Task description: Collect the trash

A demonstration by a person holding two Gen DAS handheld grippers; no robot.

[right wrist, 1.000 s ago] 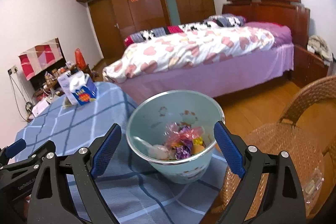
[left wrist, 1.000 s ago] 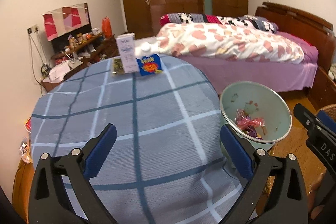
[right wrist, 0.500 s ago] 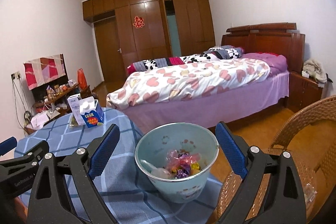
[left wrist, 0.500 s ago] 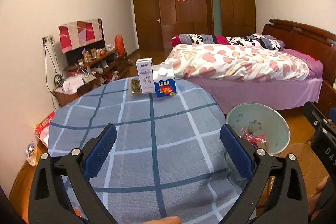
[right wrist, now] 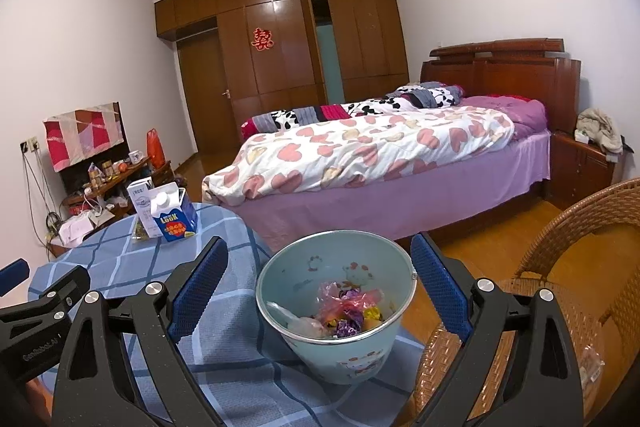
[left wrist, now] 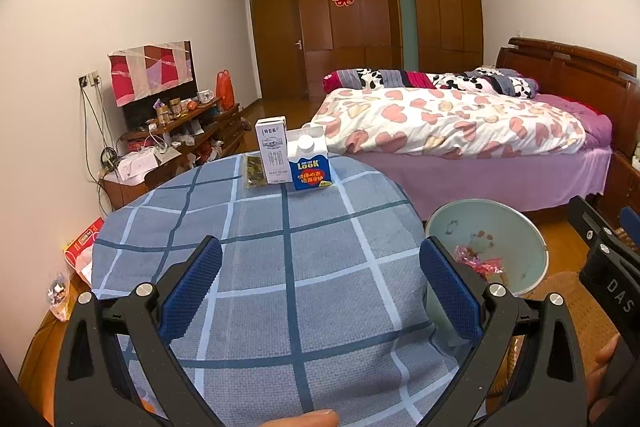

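Observation:
A pale green bin holds candy wrappers and stands beside the round table; it also shows in the left wrist view. On the table's far edge stand a white milk carton, a blue LOOK carton and a small dark packet. The cartons also show in the right wrist view. My left gripper is open and empty over the near part of the table. My right gripper is open and empty, just short of the bin.
The table has a blue checked cloth. A wicker chair stands at the right of the bin. A bed lies beyond. A cluttered low shelf stands along the left wall.
Both cameras have tilted up and drawn back a little, so more of the room and ceiling shows. Both grippers stay open and empty.

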